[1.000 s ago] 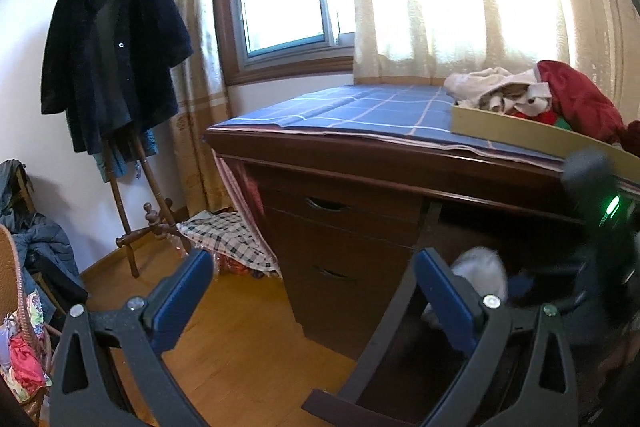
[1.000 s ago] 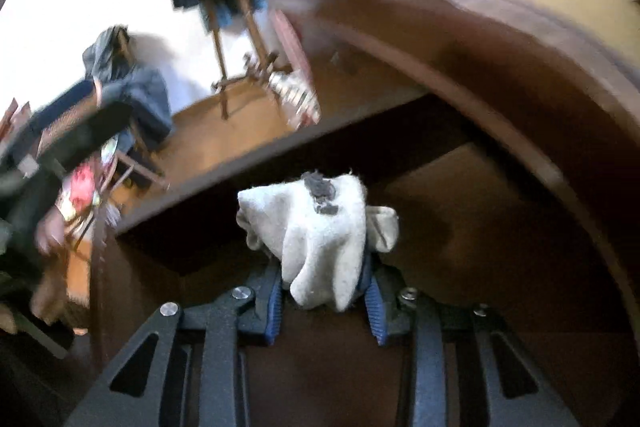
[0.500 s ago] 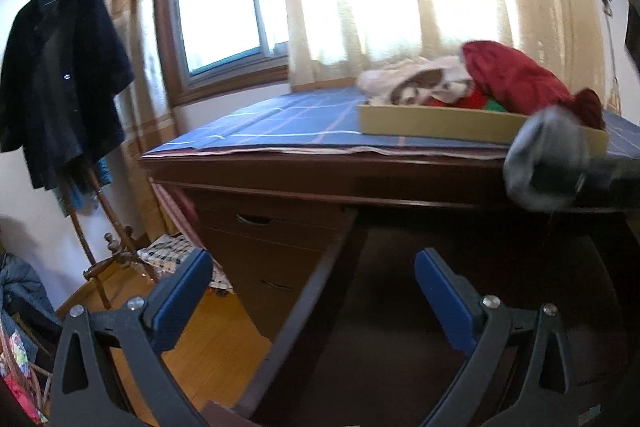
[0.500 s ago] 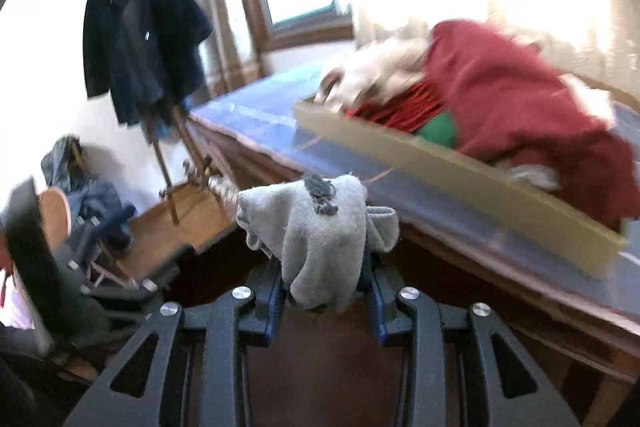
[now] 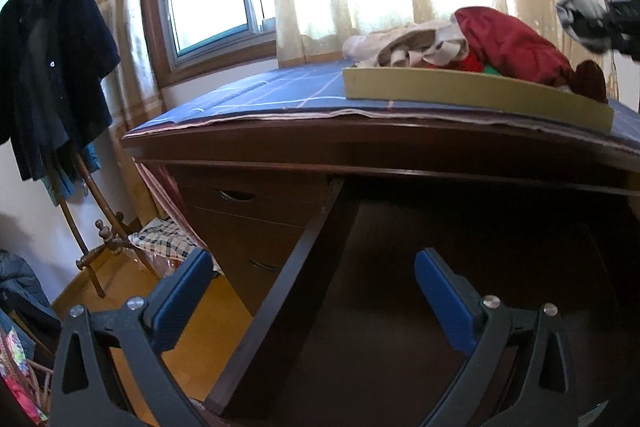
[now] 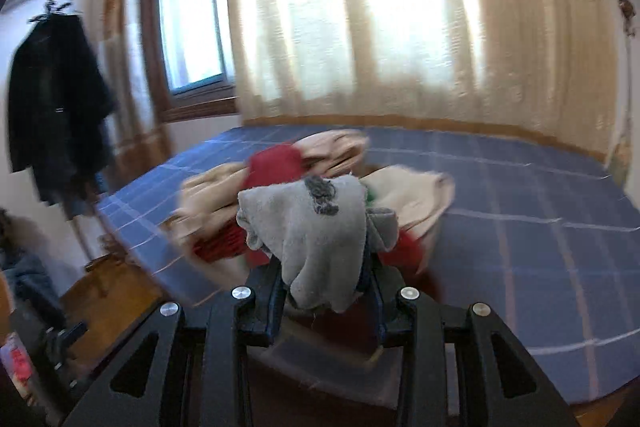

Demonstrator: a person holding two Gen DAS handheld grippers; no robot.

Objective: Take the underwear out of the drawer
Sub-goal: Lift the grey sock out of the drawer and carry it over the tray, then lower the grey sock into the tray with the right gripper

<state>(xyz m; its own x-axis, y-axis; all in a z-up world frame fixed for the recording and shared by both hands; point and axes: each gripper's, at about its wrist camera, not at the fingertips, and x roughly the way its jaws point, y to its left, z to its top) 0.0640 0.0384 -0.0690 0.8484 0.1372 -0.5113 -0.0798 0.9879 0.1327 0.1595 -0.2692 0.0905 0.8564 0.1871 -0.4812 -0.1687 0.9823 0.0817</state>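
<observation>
The right tongs [image 6: 326,285] are narrowed on the underwear [image 6: 316,227], their 2 blue pads pressing its lower folds from either side. The left tongs [image 5: 310,291] stand wide with nothing between their pads, pointing down into the open drawer [image 5: 304,267].

The underwear is a bunched grey piece with a dark grey mark near its top. It drapes forward over the right tongs, a darker grey fold hanging at its right side. It is held up in the air in front of the heap of clothes, above the surface [image 6: 540,195], which is covered by a blue cloth with pale grid lines. In the left wrist view the same grey bundle [image 5: 580,19] shows at the far right edge, high over the surface and clear of the drawer, gripped by the dark right tongs [image 5: 618,25].

A low yellowish tray [image 5: 460,89] sits on the blue cloth and holds a heap of clothes [image 5: 508,45]: a red piece, beige pieces and a bit of green. The right wrist view shows this heap blurred, directly behind the underwear.

The drawer is pulled out under the edge of the surface; its inside is dark and I cannot tell what lies in it. 2 closed drawers [image 5: 256,219] are to its left.
</observation>
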